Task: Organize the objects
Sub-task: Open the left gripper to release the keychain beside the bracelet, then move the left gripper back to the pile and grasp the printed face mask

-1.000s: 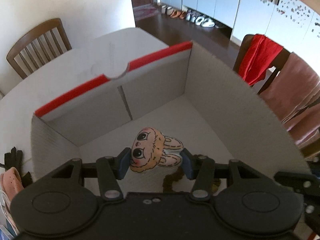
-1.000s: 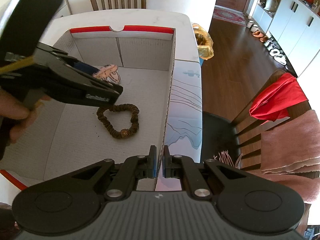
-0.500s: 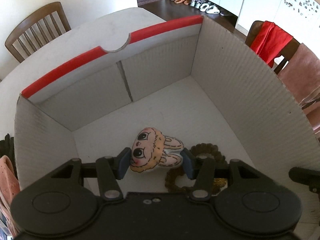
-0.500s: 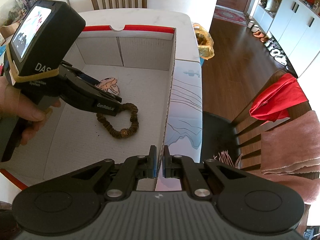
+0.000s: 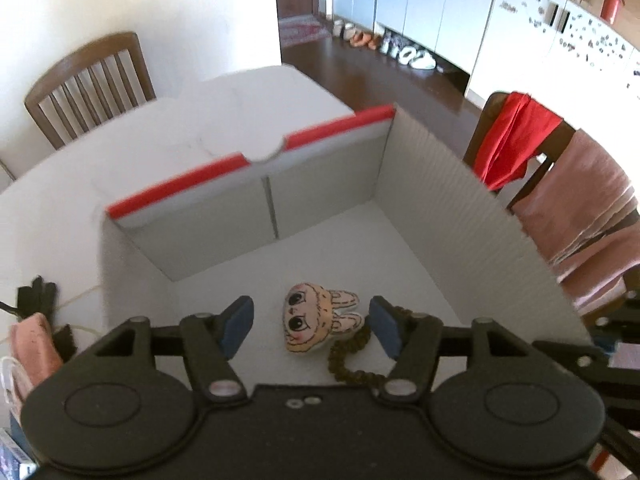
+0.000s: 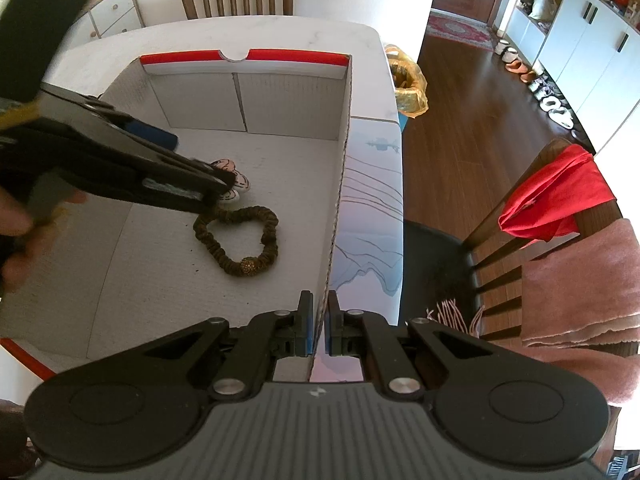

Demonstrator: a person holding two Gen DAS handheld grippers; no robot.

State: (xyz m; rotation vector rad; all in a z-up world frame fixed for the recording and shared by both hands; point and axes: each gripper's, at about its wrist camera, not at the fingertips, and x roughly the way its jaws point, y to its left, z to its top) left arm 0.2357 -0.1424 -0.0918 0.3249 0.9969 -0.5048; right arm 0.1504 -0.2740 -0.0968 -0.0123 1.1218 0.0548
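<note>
A flat plush bunny face (image 5: 316, 324) lies on the floor of the white cardboard box (image 5: 440, 208), touching a brown hair scrunchie (image 5: 352, 356). My left gripper (image 5: 310, 314) hovers over the bunny. Its jaws are opening, and the blue pads (image 5: 240, 320) stand clear of the toy on both sides. In the right wrist view the left gripper (image 6: 196, 158) reaches into the box (image 6: 288, 96) from the left, above the bunny (image 6: 236, 182) and the scrunchie (image 6: 244, 240). My right gripper (image 6: 319, 328) is shut on the box's near right wall edge.
The box sits on a white table (image 5: 180, 128) with wooden chairs around it. One chair (image 6: 520, 216) carries a red cloth (image 6: 556, 196) and a pink towel (image 6: 580, 280). Black and pink items (image 5: 32, 336) lie left of the box. A printed sheet (image 6: 372, 216) lies to its right.
The left gripper's jaws widened and let go of the bunny, which now rests on the box floor. That gripper dipped into the box, then pulled back up. The right gripper stayed still.
</note>
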